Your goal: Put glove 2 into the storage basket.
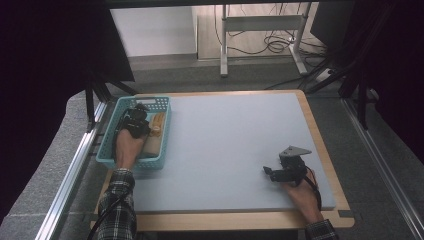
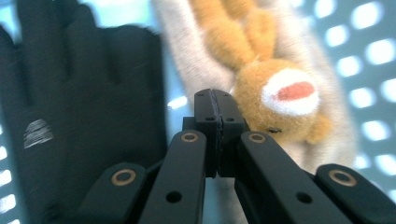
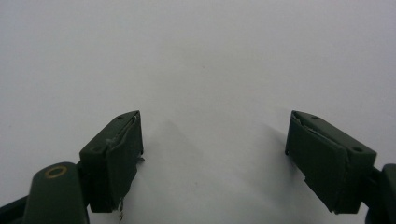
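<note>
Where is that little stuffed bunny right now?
The plush rabbit lies in the teal basket at the table's far left corner, beside a black glove, just ahead of the shut left gripper.

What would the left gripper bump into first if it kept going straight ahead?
Probably the fluffy orange-and-cream plush toy. The left gripper, its fingers shut, points into the turquoise plastic basket, just beside the toy's face. A black fabric glove lies alongside; depth is unclear.
</note>
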